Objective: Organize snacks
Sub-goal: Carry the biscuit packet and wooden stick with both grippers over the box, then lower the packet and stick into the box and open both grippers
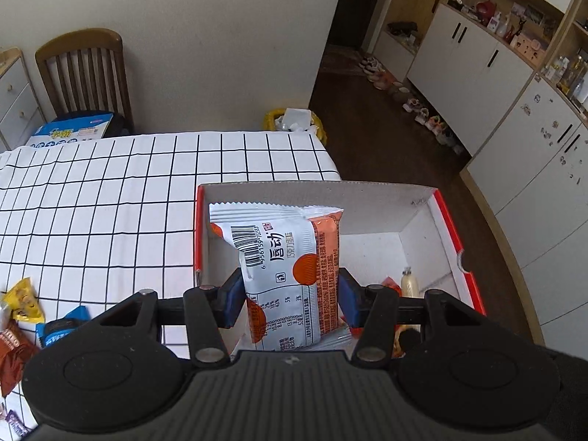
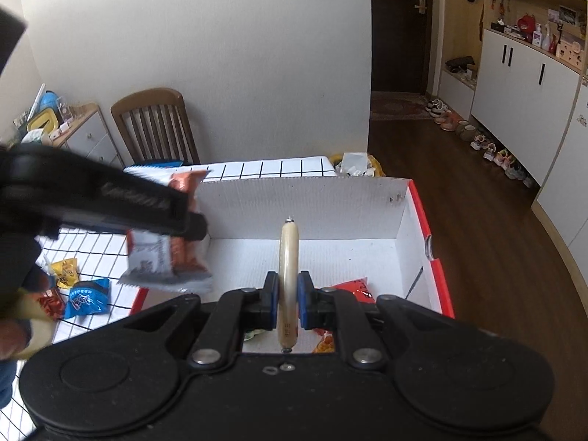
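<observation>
Over checkered counter point(image 1: 110, 198), open cardboard box point(image 1: 367, 198) waits; left tongs point(image 1: 290, 296) pinching orange-white snack packet point(image 1: 290, 257), right tongs point(image 2: 286, 301) pinching sausage stick point(image 2: 288, 268). Best lower both well inside walls before releasing, clear of red pouch point(image 2: 352, 288).
</observation>
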Tool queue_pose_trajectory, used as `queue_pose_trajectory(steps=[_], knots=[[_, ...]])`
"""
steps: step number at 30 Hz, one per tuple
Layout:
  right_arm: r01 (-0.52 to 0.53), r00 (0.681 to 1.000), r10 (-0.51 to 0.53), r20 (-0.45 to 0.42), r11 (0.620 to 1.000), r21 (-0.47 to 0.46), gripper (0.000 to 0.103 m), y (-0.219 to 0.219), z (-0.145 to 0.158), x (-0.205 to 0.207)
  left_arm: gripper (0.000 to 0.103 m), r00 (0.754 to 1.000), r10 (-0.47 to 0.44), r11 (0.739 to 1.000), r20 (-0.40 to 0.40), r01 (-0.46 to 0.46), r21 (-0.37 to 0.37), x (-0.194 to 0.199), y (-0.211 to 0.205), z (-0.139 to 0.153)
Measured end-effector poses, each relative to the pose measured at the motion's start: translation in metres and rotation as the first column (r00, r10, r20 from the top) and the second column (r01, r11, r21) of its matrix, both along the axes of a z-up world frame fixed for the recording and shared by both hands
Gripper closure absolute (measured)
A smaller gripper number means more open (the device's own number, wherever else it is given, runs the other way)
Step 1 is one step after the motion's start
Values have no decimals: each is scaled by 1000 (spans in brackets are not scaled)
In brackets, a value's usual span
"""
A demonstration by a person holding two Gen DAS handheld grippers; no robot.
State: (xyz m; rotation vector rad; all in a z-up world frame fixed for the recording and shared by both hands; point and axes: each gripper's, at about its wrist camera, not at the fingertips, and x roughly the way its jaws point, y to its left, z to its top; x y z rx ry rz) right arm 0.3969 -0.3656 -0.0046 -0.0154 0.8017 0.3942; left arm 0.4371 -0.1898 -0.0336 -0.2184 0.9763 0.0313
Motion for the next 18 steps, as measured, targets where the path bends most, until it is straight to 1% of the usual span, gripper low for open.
queue_pose_trajectory(steps=[3, 6, 10, 15, 18], knots=[[-5, 1000, 5, -11, 1000, -11, 94, 2, -5, 5, 52, 1000, -5, 1000, -7, 5, 13, 10, -5, -8], [-6, 1000, 6, -29, 1000, -19, 94, 4, -10, 12, 52, 1000, -3, 1000, -30, 3, 10, 21, -7, -17], [-28, 997, 27, -70, 999, -22, 94, 4, -21, 22, 52, 999, 4, 999, -52, -2, 35, 34, -12, -29], [-58, 993, 53, -104, 997, -46, 94, 5, -35, 29, 52, 995, 1, 1000, -97, 1, 30, 46, -16, -43], [-68, 991, 61, -121, 996, -54, 94, 5, -42, 33, 52, 993, -1, 999, -118, 5, 39, 49, -19, -53]])
